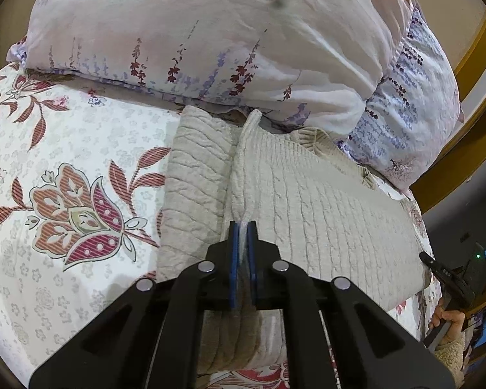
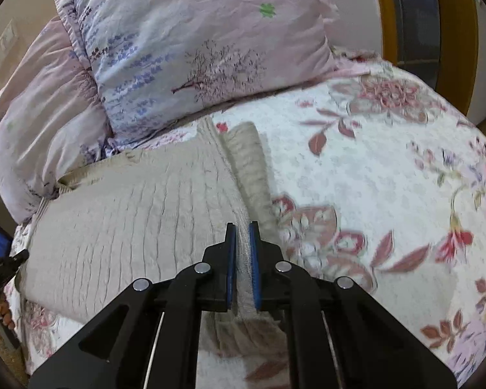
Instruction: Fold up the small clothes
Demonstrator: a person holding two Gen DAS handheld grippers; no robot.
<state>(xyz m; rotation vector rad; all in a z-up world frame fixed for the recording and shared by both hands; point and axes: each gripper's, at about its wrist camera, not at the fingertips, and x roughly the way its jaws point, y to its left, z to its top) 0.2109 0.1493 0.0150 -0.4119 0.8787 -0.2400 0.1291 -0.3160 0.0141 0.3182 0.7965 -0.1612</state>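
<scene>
A cream cable-knit sweater (image 1: 324,207) lies flat on the floral bedspread (image 1: 81,149), collar toward the pillows. My left gripper (image 1: 242,227) is shut on a pinched ridge of knit along the sweater's left side, beside the folded-in left sleeve (image 1: 194,178). In the right wrist view the sweater (image 2: 139,207) fills the left half. My right gripper (image 2: 242,228) is shut on a ridge of knit at its right side, next to the right sleeve (image 2: 249,165). Each view shows the other gripper at its edge: the right one (image 1: 444,269) and the left one (image 2: 3,265).
Two pale pillows with purple flower prints (image 1: 210,32) (image 2: 194,48) lie just behind the sweater's collar. The bedspread (image 2: 388,178) extends right of the sweater. A wooden bed frame (image 1: 479,74) borders the right.
</scene>
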